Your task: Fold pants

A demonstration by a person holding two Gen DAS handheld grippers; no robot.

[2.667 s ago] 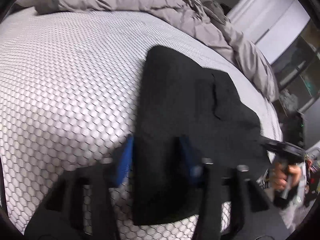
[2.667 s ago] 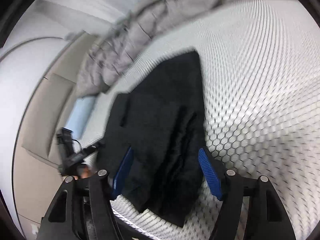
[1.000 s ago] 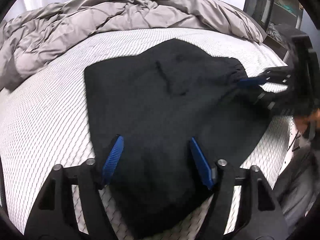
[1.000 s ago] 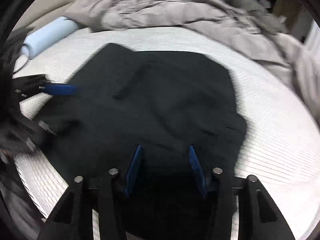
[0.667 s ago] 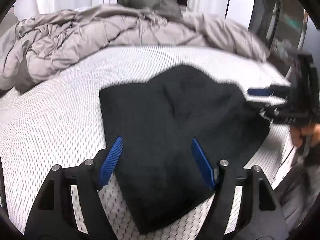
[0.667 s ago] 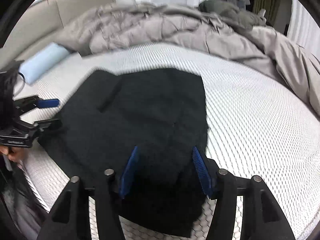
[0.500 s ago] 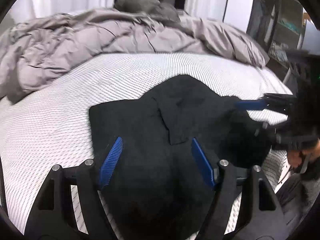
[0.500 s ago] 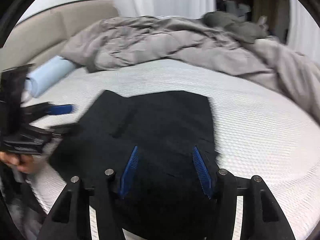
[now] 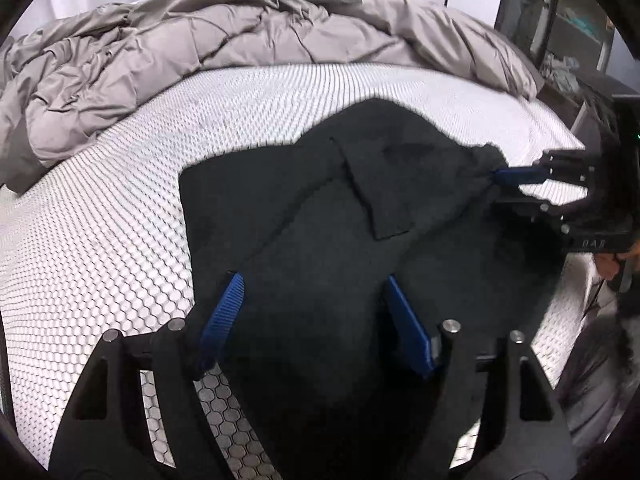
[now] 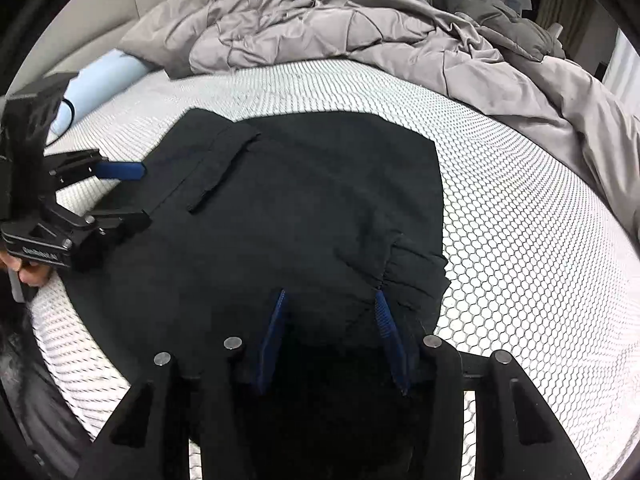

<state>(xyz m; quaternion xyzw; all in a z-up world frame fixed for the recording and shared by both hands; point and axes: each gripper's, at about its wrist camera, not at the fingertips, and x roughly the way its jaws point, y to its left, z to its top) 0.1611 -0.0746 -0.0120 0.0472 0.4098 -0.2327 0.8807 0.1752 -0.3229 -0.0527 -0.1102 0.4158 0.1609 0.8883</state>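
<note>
Black folded pants lie on the white honeycomb mattress. My left gripper stands open over their near-left edge, with cloth between its blue pads. In the right wrist view the left gripper straddles the pants' left edge. My right gripper is over the near-right edge, where the cloth creases beside one fingertip; its jaws are closing with cloth between them. In the left wrist view the right gripper sits at a raised corner of cloth.
A crumpled grey duvet fills the far side of the bed. A light-blue roll lies by the beige headboard. A hand holds the left gripper. Dark shelving stands beyond the mattress's right edge.
Both grippers have swung round to the pants' near edge and drawn back slightly. The right jaws widened, then narrowed again. The left jaws kept their width.
</note>
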